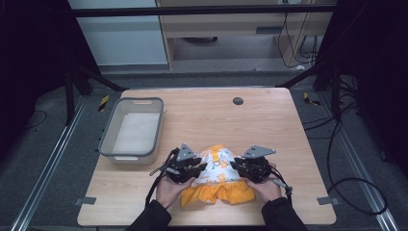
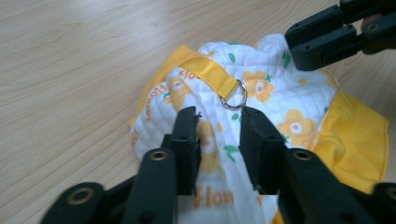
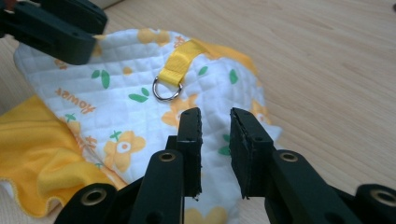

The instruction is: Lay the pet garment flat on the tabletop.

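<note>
small quilted flower-print garment (image 1: 217,174) with yellow trim lies near the table's (image 1: 269,120) near edge, middle; left gripper (image 2: 218,122) and right gripper (image 3: 215,122) both parted over its white cloth, pads not pressing; grey bin (image 1: 133,130) near left edge

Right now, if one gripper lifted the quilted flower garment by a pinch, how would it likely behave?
The garment would probably drape and sag: it lies crumpled in soft folds on the table. It looks light, thin quilted cloth with an orange lining. Its metal ring on the yellow strap would likely dangle freely.
</note>
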Demonstrator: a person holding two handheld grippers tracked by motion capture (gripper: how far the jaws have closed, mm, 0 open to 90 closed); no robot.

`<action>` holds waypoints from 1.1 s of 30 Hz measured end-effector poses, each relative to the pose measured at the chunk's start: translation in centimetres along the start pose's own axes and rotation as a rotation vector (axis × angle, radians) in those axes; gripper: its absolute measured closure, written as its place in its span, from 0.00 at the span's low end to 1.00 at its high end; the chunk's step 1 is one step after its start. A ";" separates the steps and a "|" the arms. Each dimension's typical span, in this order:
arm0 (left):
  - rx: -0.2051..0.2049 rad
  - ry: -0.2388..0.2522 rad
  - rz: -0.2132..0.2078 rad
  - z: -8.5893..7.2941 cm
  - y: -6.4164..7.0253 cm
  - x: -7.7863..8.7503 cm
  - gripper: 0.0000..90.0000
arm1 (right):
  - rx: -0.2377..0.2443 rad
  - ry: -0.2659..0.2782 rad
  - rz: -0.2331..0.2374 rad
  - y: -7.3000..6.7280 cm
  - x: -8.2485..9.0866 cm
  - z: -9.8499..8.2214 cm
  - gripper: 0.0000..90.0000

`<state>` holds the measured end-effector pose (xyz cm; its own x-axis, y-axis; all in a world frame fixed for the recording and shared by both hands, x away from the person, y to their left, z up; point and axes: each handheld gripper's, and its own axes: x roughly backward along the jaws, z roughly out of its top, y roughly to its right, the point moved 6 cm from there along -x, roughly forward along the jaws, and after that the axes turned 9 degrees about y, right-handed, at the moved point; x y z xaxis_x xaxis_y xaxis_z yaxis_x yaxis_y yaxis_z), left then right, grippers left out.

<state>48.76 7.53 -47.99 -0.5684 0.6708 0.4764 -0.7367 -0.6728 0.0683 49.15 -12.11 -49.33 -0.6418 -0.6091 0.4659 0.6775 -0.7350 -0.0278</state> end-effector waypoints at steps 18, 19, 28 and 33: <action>0.117 -0.030 0.155 -0.6 -6.0 -0.6 0.57 | -0.121 0.015 -0.113 5.2 -1.9 0.2 0.79; 0.116 -0.039 0.145 -0.9 -5.8 -0.8 0.57 | -0.125 0.008 -0.098 5.1 -2.0 -0.1 0.78; 0.094 -0.114 0.113 -3.8 -4.4 -1.1 0.52 | -0.090 -0.051 -0.022 3.3 -2.1 -1.7 0.74; 0.095 -0.148 0.124 -4.9 -4.6 -1.6 0.53 | -0.079 -0.093 -0.023 3.1 -2.5 -2.6 0.73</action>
<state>51.28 11.03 -53.36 -0.5876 0.5324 0.6093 -0.6224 -0.7786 0.0800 51.96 -13.65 -52.92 -0.6187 -0.5641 0.5469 0.6298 -0.7722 -0.0840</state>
